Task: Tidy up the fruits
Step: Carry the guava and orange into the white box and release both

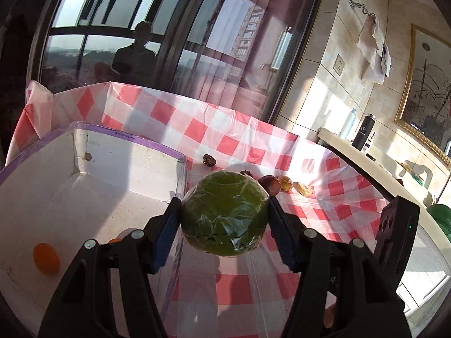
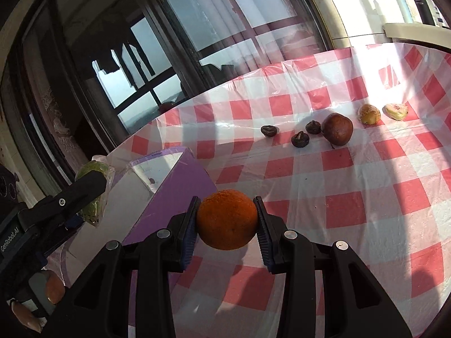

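- Gripping a round green fruit wrapped in clear plastic film, the left claw holds it between its blue ribbed pads above the purple rim of a white-lined box.
- Clamped on a rough-skinned orange, the right claw holds it clear of the bench, just right of the box's purple outer wall.
- Only the left wrist view looks into the box: a second orange lies on its white floor near the lower left, and a small dark fruit sits in the far corner.
- Only the right wrist view lays out the far row whole: three small dark wrinkled fruits, a larger smooth brown one, a yellowish round one and a pale cut piece.
- The right wrist view also catches the left claw from the side at its left edge, the film-wrapped fruit showing beyond its black arm.
- A glossy red-and-white checked plastic cloth covers the bench, creased and catching sunlight.
- Dark-framed windows close off the far edge; a tiled wall and a pale counter with bottles stand to the right.
- Open cloth lies between the box and the fruit row.
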Demonstrator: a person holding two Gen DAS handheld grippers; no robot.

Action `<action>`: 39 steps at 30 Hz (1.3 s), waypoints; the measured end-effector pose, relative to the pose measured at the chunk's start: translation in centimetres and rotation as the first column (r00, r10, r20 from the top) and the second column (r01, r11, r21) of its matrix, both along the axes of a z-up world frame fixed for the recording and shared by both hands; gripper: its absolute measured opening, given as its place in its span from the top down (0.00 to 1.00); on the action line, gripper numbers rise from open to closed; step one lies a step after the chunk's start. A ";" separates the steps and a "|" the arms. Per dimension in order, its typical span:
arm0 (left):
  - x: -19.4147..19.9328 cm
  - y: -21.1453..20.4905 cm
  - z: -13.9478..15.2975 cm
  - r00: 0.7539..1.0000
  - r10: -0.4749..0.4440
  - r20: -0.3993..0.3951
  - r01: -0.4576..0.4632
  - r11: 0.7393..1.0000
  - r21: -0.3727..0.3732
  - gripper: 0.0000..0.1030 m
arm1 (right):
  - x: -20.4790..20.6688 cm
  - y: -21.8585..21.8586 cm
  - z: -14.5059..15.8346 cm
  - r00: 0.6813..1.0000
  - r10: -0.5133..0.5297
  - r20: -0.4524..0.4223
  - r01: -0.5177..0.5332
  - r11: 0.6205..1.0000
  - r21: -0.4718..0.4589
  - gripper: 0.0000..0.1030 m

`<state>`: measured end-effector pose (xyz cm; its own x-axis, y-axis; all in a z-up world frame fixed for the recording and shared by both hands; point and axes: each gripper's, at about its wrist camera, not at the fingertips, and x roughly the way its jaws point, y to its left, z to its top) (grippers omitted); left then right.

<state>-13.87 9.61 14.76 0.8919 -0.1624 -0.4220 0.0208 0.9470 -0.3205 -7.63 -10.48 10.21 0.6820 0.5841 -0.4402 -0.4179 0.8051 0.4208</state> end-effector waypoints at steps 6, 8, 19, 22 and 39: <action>-0.3 7.4 -0.3 0.980 0.173 -0.098 -0.171 0.985 0.035 0.40 | -1.1 7.8 2.2 0.987 0.147 0.070 -0.142 0.987 -0.079 0.63; -0.4 9.3 -0.5 0.972 0.200 -0.125 -0.196 0.980 0.045 0.40 | -1.2 10.2 2.5 0.980 0.185 0.078 -0.175 0.978 -0.112 0.63; 3.9 12.3 -3.5 0.875 0.216 -0.433 -0.127 0.966 0.224 0.40 | 1.7 22.6 -1.0 0.956 0.271 -0.112 -0.278 0.715 -0.641 0.63; 5.3 13.4 -4.6 0.826 0.220 -0.518 -0.122 0.969 0.216 0.41 | 2.8 24.3 -2.0 0.960 0.241 -0.145 -0.264 0.600 -0.755 0.62; 4.8 14.7 -5.4 0.835 0.156 -0.528 -0.139 0.988 0.072 0.29 | 3.2 23.4 -1.7 0.972 0.223 -0.078 -0.208 0.653 -0.728 0.52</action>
<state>-9.09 24.35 9.36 0.5425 -0.0271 -0.8396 -0.2848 0.9344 -0.2141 -4.39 12.91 8.47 0.5901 0.2146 -0.7783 -0.6204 0.7374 -0.2671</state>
